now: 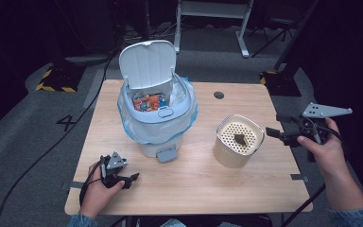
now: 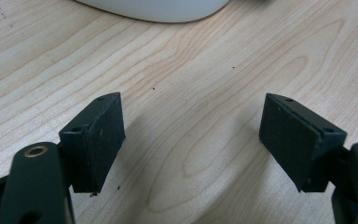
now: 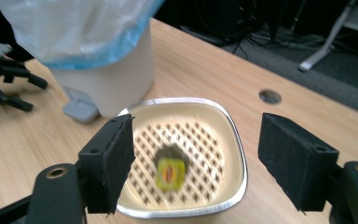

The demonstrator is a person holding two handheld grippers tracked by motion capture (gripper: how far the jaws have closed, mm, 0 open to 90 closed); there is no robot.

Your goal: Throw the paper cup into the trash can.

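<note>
Cream perforated container w/ small yellow-green piece inside, right of desk centre. Lidded bin w/ bag just left, near. Right claw open, empty, off right desk edge beside container. Left claw open, empty, near-left corner. Bare wood between.

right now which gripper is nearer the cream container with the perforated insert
Right. The right gripper is just off the right edge of the cream container with the perforated insert, jaws open toward it. The left gripper rests on the wooden table further off, in front of the white bin.
</note>
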